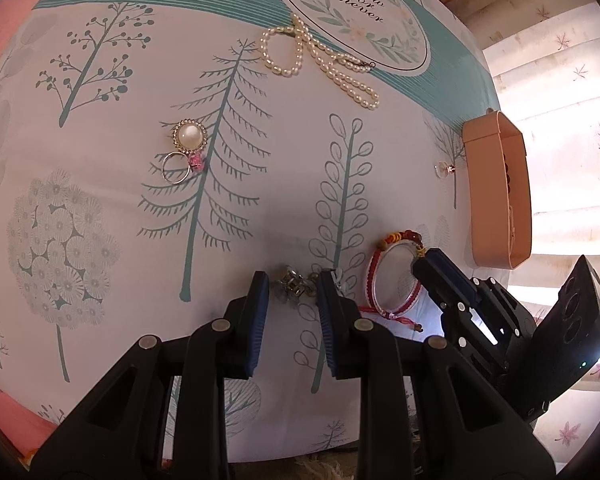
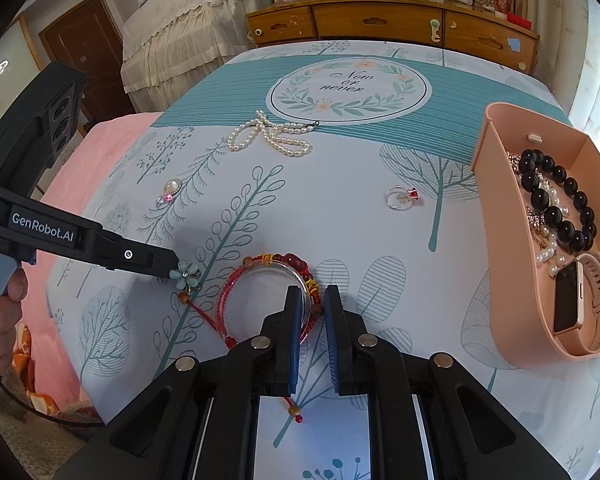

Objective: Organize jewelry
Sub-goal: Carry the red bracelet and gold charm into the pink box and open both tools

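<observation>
1. The worktop point(image 2: 340, 220) wears a pale cloth printed with teal trees and a round "Now or never" wreath, and jewelry lies scattered across it.
2. The left claw point(image 1: 293, 286) is down at the cloth with its 2 blue-padded fingers parted around a small flower hair clip point(image 1: 290, 283). From the right wrist view the clip point(image 2: 185, 274) sits right at the claw's tip, but I cannot tell whether the pads actually touch it, so the claw reads as released.
3. The right claw point(image 2: 313, 304) straddles the near rim of a red cord bracelet point(image 2: 268, 300), which is looped with a clear bangle. Its fingers stand close on either side with a narrow gap showing; whether they pinch the cord I cannot tell.
4. A pearl necklace point(image 2: 270, 136) lies folded at the edge of the wreath print.
5. A pearl brooch point(image 1: 189, 135) touches a silver ring with a pink stone point(image 1: 178, 165) on the left side.
6. Another ring with a red stone point(image 2: 402, 197) lies alone, near the pink tray point(image 2: 500, 216).
7. That tray, at the right edge, holds a black bead bracelet point(image 2: 556, 200), a tangle of pearl pieces and a pink-strapped smartwatch point(image 2: 572, 304).
</observation>
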A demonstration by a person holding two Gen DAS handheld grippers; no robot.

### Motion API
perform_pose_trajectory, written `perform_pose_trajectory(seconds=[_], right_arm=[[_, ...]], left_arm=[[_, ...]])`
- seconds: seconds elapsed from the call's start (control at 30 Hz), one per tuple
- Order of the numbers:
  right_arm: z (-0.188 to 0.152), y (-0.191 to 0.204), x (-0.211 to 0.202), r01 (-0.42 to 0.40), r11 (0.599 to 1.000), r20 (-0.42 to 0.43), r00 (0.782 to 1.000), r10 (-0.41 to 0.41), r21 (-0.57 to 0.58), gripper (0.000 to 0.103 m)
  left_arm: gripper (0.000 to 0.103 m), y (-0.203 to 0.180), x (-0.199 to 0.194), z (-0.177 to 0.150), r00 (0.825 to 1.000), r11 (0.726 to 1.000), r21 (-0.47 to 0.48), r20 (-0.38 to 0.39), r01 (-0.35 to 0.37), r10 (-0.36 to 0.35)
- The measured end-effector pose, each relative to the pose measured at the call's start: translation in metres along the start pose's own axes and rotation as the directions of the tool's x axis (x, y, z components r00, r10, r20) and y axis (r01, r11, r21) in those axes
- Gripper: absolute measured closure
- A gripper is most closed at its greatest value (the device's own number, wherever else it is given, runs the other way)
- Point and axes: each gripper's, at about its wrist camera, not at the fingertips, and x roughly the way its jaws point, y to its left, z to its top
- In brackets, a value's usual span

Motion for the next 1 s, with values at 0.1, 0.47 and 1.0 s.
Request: perform_pose_trajectory(seconds=[0.1, 0.47, 1.0], right_arm=[[0.000, 0.000, 0.000, 0.003, 1.000, -0.001, 1.000, -0.003, -0.001, 0.091], [-0.002, 0.000, -0.009, 0.022, 1.000, 0.017, 1.000, -0.022, 0.016, 0.092], [0.016, -0.025, -0.128, 0.075, 0.989, 0.331, 0.937, -0.114, 0.129, 0.093]], left_arm=[[0.082, -0.004, 0.002, 0.002, 1.000, 1.000, 0.020, 0.008, -0.010, 0.010], [0.094, -0.003, -0.014, -0.001, 0.998, 1.000, 0.024, 0.062, 0.001, -0.003], [0.094, -0.076, -0.077, 0.001, 0.979, 0.978, 0.208, 0.196, 0.010, -0.052]])
